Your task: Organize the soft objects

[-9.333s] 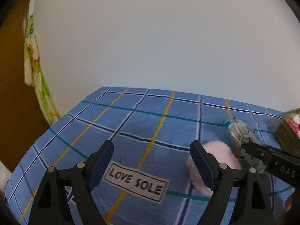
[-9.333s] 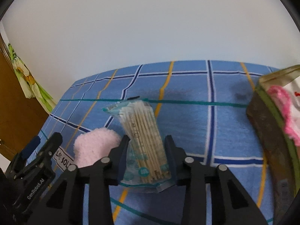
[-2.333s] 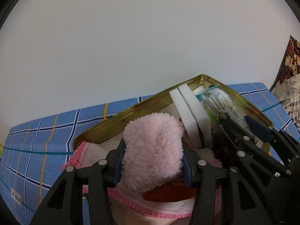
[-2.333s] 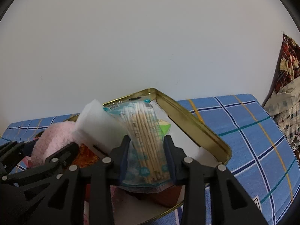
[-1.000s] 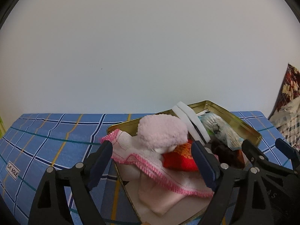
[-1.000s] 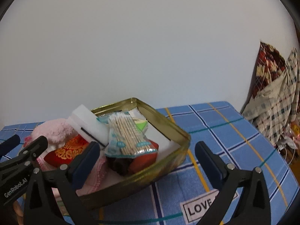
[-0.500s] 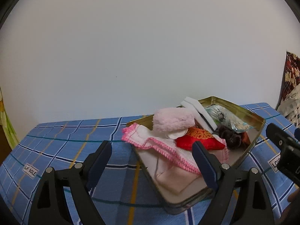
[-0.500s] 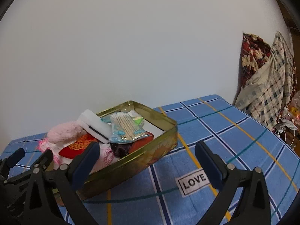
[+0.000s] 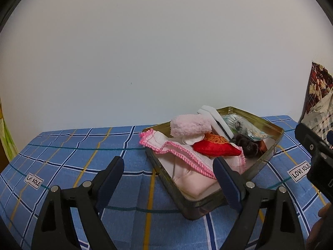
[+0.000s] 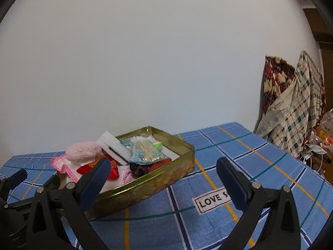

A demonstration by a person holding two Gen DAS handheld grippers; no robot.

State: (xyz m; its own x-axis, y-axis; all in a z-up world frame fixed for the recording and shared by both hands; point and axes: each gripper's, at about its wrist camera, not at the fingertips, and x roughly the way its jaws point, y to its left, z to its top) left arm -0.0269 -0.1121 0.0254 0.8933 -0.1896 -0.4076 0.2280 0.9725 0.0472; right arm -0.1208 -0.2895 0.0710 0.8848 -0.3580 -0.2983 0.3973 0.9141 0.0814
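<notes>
With both sets of fingers spread wide and nothing between them, the left gripper [image 9: 168, 179] and right gripper [image 10: 162, 179] are just hanging in the air on the near side of the gold tin [image 10: 183, 145], not touching it. The tin is the landmark here, sitting on the blue plaid cloth [image 9: 72, 156].

Inside the tin, at its left end, the fluffy pink pad [image 9: 190, 125] sits on top of the pile, resting on a pink-edged cloth [image 9: 166, 145] that spills over the tin's left rim. Just right of the pad there's a red embroidered pouch [image 9: 216, 149], and behind that a white foam block [image 10: 113, 143] leaning up against the back. Toward the tin's right half lies the bag of cotton swabs [image 10: 146, 150], on top of something dark I can't make out.

A "LOVE SOLE" label [image 10: 212, 201] is on the cloth just in front of the tin's right end. Well off to the right of the tin, plaid fabric [image 10: 295, 112] hangs by the wall.
</notes>
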